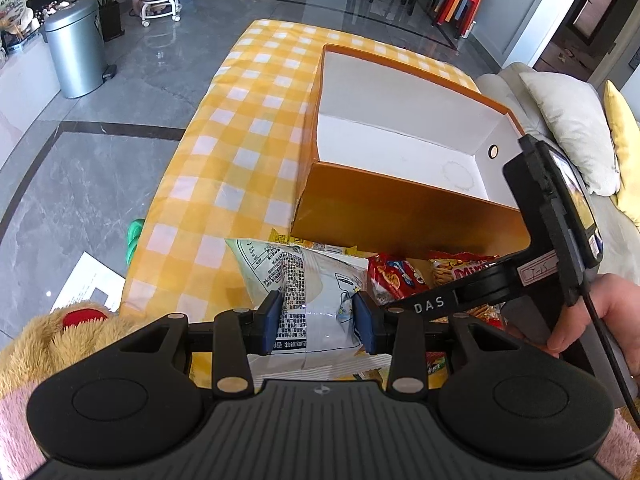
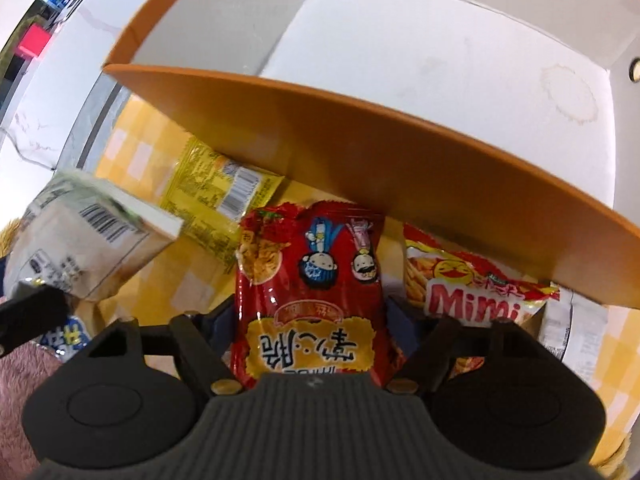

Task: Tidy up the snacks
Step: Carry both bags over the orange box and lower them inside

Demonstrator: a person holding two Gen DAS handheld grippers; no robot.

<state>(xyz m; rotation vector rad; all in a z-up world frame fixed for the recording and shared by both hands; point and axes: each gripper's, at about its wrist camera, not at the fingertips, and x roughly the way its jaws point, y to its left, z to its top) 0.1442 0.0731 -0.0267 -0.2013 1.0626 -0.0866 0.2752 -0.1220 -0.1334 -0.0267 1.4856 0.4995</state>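
Observation:
An orange box [image 1: 400, 208] with a white empty inside stands on the yellow checked table; it also fills the top of the right wrist view [image 2: 360, 152]. My left gripper [image 1: 318, 320] is shut on a white snack bag [image 1: 304, 280], held just above the table in front of the box. The same bag shows at the left of the right wrist view [image 2: 88, 240]. My right gripper [image 2: 312, 316] is shut on a red snack packet [image 2: 312, 280] near the box's front wall. A red-and-yellow Mimi packet [image 2: 472, 284] and a yellow packet [image 2: 212, 192] lie by the box.
The checked tablecloth [image 1: 240, 160] stretches left of the box. A sofa with cushions [image 1: 568, 120] is at the right. A plush toy [image 1: 60, 332] sits at the near left edge. A metal bin [image 1: 76, 52] and a plant stand on the floor.

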